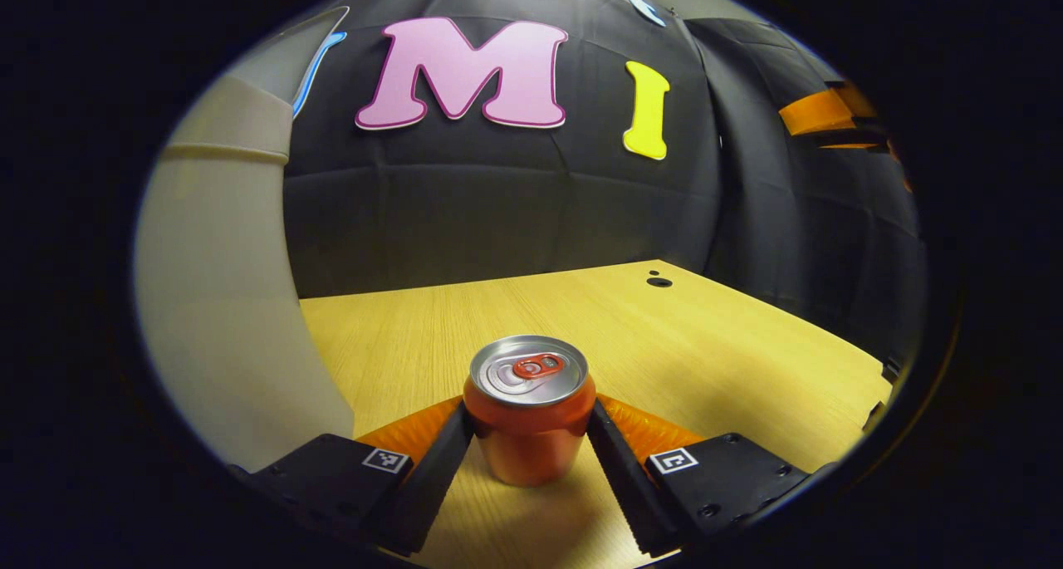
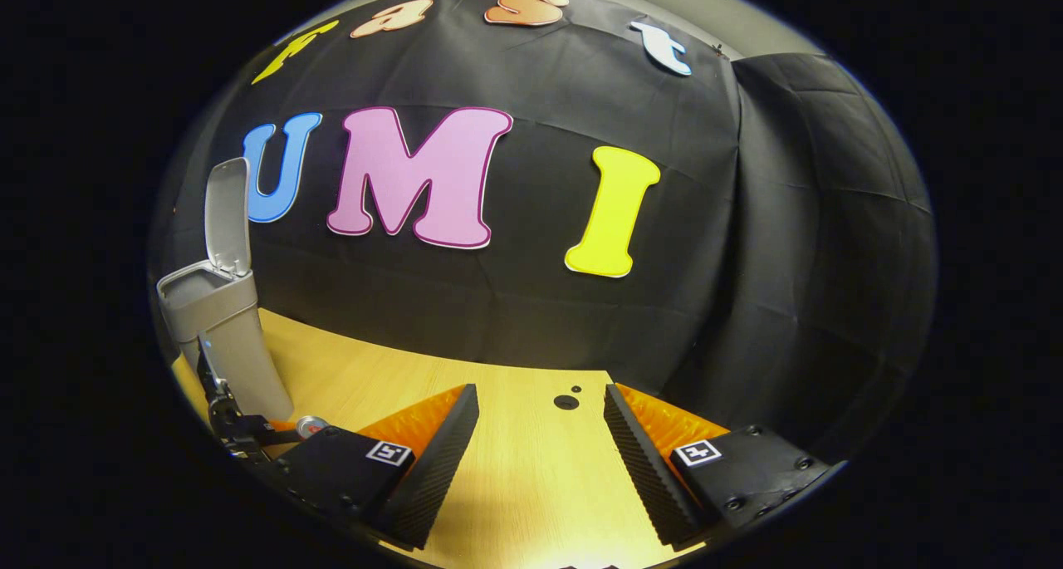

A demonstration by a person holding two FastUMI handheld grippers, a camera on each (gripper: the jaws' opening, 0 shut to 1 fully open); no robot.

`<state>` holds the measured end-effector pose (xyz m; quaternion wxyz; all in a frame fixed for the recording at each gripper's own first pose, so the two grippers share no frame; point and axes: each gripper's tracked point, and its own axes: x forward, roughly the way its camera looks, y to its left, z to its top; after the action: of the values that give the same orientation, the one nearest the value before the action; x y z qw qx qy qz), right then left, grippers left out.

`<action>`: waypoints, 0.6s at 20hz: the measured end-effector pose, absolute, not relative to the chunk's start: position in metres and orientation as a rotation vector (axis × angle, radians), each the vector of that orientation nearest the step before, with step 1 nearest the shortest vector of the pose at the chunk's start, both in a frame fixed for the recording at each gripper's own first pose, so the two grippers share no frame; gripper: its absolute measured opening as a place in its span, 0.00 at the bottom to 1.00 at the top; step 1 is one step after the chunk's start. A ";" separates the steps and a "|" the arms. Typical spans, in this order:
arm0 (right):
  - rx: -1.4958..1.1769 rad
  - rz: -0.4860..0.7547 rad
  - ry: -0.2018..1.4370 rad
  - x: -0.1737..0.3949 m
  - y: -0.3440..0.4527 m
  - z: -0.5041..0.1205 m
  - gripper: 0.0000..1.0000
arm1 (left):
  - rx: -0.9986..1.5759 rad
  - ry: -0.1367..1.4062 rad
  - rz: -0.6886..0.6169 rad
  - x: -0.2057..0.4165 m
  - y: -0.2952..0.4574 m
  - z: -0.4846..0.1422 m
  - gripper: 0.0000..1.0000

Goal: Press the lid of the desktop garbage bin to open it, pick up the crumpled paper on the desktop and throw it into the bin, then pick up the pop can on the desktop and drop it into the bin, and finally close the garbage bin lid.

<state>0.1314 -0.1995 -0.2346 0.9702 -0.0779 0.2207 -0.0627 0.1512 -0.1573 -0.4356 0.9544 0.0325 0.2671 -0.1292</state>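
In the left gripper view, the pop can (image 1: 529, 409) is seen standing upright on the wooden counter (image 1: 714, 345), between the fingers of the left hand-held gripper (image 1: 529, 424). Both fingers are pressed against its sides, so the can is clamped. A silver top with a red pull tab is shown; no brand or writing can be read on the orange body. The grey wall of the garbage bin (image 1: 224, 303) is seen close at the left.

In the right gripper view, the right hand-held gripper (image 2: 541, 436) is held with fingers spread apart above bare counter. The bin (image 2: 220, 336) stands at the far left, its lid (image 2: 227, 216) raised upright. The can's top (image 2: 311, 425) is glimpsed just beside the bin's base.
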 end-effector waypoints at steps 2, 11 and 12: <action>-0.149 -0.122 0.442 0.131 -0.197 -0.232 0.98 | 0.083 0.527 -0.273 0.150 -0.159 -0.414 0.89; -0.058 -0.075 0.446 0.123 -0.174 -0.209 0.98 | 0.027 0.378 -0.295 0.160 -0.173 -0.237 0.89; -0.048 -0.067 0.445 0.122 -0.169 -0.205 0.98 | 0.020 0.353 -0.288 0.163 -0.170 -0.216 0.89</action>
<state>0.1225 -0.1688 -0.2053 0.9745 -0.0239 0.2205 -0.0332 0.1626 -0.1698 -0.2160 0.9741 0.0100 0.1749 -0.1429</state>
